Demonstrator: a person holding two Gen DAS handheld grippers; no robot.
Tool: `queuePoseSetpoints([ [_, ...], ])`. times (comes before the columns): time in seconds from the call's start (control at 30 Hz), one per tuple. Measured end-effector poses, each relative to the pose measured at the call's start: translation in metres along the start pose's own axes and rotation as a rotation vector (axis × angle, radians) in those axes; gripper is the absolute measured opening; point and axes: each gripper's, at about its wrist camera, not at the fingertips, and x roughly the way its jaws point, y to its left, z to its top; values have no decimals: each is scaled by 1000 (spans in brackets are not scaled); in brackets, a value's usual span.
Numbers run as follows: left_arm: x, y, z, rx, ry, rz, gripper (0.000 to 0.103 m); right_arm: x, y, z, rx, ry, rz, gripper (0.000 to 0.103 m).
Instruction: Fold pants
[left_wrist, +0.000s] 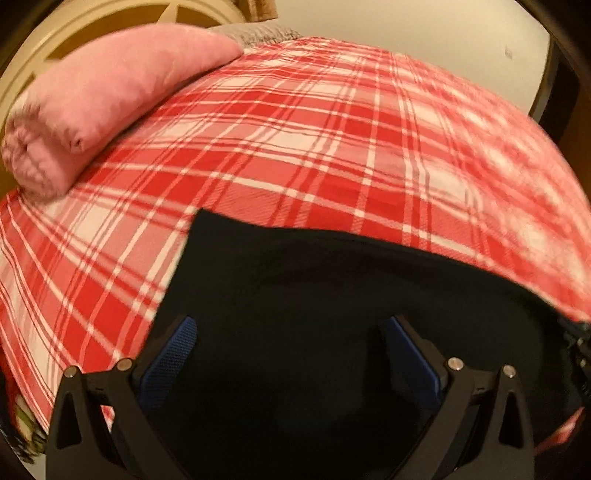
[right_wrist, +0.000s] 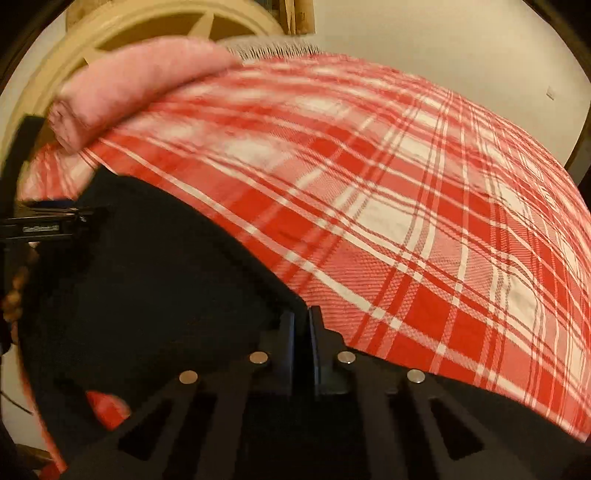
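At lower centre of both views, black pants are spread on the red plaid cover. Left claw is held wide open above them; right claw is pinched shut on their edge.

A red plaid blanket covers the bed, a pink pillow at its far corner, cream wall behind.
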Motion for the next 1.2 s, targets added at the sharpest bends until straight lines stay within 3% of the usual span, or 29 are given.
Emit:
queuePoseSetpoints([
  [0.1,-14,25,7,-92,-8,-81,103,-31,15,-11,-25,-76,31,7],
  [0.3,-22,27,24,-112,-40,-64,103,-58,39,-49,-42,-113,112,7],
  [0.53,7,12,40,-170,83,-140,103,-47,58,-78,-71,-107,68,7],
  [0.63,18,5,42,-190,124,-130,102,-52,60,-80,-88,-137,52,7],
  [0.7,21,0,40,-185,134,-97,82,-55,59,-79,-86,-151,47,7],
  [0.77,22,-2,37,-176,139,-77,71,-56,56,-78,-70,-154,48,7],
  [0.83,17,1,34,-173,110,-73,52,-56,53,-76,-55,-156,52,7],
  [0.87,14,4,33,-180,105,-106,30,-58,53,-74,-49,-159,54,7],
  [0.9,11,7,32,-192,107,-137,20,-61,52,-72,-44,-165,54,7],
  [1.0,-11,14,30,-210,49,-194,14,-82,49,-62,-25,-214,57,6],
  [1.2,-80,30,18,-215,-80,-290,13,-141,58,-61,-32,-306,53,6],
])
